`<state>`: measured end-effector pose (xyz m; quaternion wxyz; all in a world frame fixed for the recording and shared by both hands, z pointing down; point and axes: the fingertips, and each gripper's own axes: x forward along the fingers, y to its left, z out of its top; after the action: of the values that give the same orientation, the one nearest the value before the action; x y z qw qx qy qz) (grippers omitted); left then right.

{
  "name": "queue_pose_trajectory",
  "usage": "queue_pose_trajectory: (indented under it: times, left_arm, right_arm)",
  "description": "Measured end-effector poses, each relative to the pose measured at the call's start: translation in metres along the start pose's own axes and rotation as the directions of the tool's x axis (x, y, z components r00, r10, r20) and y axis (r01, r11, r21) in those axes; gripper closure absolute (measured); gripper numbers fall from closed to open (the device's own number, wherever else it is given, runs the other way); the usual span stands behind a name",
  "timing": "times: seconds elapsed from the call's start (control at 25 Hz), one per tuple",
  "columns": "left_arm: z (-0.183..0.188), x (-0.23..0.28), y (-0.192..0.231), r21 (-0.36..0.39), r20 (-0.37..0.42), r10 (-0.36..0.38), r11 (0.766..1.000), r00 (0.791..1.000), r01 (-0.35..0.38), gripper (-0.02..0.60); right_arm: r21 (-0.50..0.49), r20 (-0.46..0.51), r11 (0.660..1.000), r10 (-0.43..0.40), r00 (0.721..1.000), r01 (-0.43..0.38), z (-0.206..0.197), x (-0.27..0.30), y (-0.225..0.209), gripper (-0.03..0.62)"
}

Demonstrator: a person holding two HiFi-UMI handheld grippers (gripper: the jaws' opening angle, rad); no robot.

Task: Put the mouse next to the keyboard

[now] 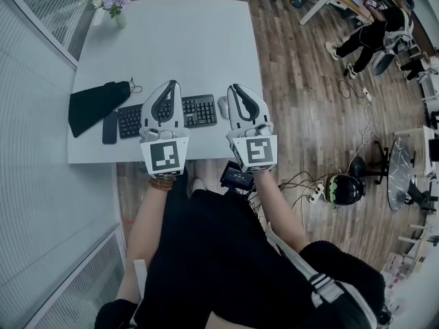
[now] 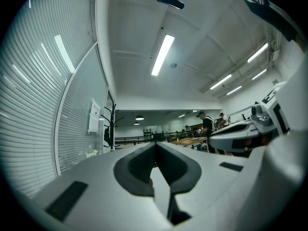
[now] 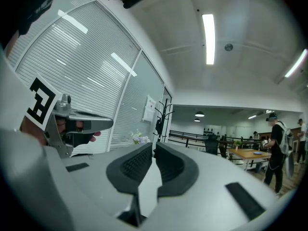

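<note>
Head view: white surface (image 1: 199, 40) on wood floor, glass wall w/ blinds on L side.

Keyboard (image 1: 199, 110): black, flat, near front edge of surface; mid section hidden under L gripper.

Mouse (image 1: 222, 105): pale grey, on surface just beside R end of keyboard, partly hidden behind R gripper. Touching keyboard or not: can't tell.

L gripper (image 1: 171, 85): over keyboard, tips pointing away from person. In L gripper view (image 2: 155, 144), pads closed together, nothing between. Aimed out over the room & up at ceiling lights, not at surface.

R gripper (image 1: 234, 88): over front part of surface, directly R of mouse. In R gripper view (image 3: 153, 147), pads all but meeting, only a thin slit left, nothing in it, so closed & empty. Likewise aimed out over the room.

Both grippers side by side, approx. parallel, each visible at the edge of the other's view.

Other items on surface:
- black pouch (image 1: 96, 105) w/ cord, L of keyboard
- dark phone (image 1: 110, 127), between pouch & keyboard, just beside keyboard's L end
- vase w/ flowers (image 1: 116, 2), far L corner

Background: person (image 3: 276, 148) standing near a wooden table.
</note>
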<state>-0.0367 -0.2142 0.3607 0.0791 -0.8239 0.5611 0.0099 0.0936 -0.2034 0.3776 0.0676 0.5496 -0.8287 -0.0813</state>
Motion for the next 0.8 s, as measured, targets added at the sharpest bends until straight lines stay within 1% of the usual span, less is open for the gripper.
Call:
queue_pose_trajectory:
  times: [0.4, 0.6, 0.8]
  left_arm:
    - [-0.006, 0.0, -0.001, 0.001, -0.011, 0.003, 1.0, 1.0, -0.003, 0.572]
    - [-0.008, 0.001, -0.001, 0.001, -0.02, 0.005, 1.0, 1.0, -0.005, 0.572]
    - [-0.016, -0.001, 0.0, 0.0, -0.035, 0.01, 1.0, 0.999, -0.01, 0.572]
  right_arm:
    - [0.003, -0.01, 1.0, 0.005, 1.0, -0.005, -0.005, 0.0, 0.0, 0.576]
    - [-0.008, -0.03, 1.0, 0.012, 0.999, -0.013, -0.009, 0.002, -0.002, 0.594]
    - [-0.011, -0.039, 1.0, 0.02, 0.999, -0.021, -0.012, 0.003, -0.002, 0.594]
